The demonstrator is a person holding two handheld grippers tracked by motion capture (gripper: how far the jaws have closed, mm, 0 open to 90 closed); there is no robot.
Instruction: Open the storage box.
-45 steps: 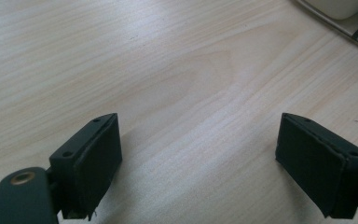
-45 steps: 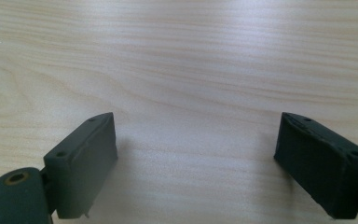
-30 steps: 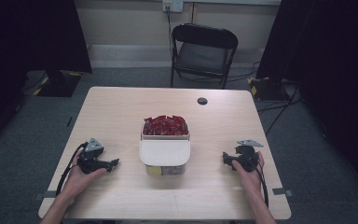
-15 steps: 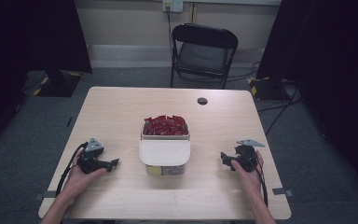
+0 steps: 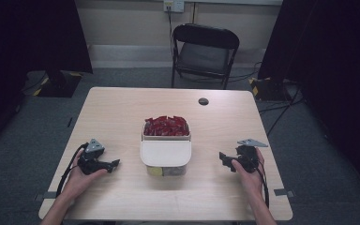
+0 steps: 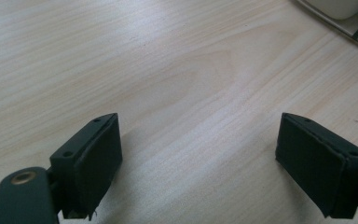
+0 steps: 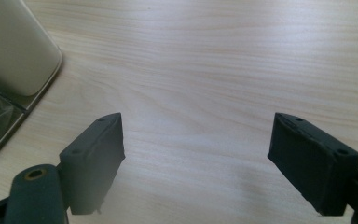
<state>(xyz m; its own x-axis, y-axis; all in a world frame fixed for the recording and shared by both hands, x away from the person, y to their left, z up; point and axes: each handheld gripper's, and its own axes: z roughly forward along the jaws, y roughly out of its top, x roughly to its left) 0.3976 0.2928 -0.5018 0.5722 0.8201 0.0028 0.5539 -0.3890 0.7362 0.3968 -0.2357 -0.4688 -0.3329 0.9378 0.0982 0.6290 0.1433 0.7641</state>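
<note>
— Grippers first, from the high view: where are they?
— Left gripper (image 5: 115,163) rests low over the table (image 5: 122,112), well left of the container (image 5: 165,152). Right gripper (image 5: 221,157) hovers well to its right, pointing toward it.
— And the container?
— Mid-table, red packets (image 5: 165,125) in the far half, a cream lid (image 5: 165,153) across the near half.
— Left gripper view?
— Jaws wide apart over bare wood, nothing between; the container's edge (image 6: 340,9) sits in the top right corner.
— Right gripper view?
— Jaws wide too, though they have just been closing a little, with nothing between them. The lid (image 7: 14,46) shows at upper left, well clear of the pads (image 7: 98,158).
</note>
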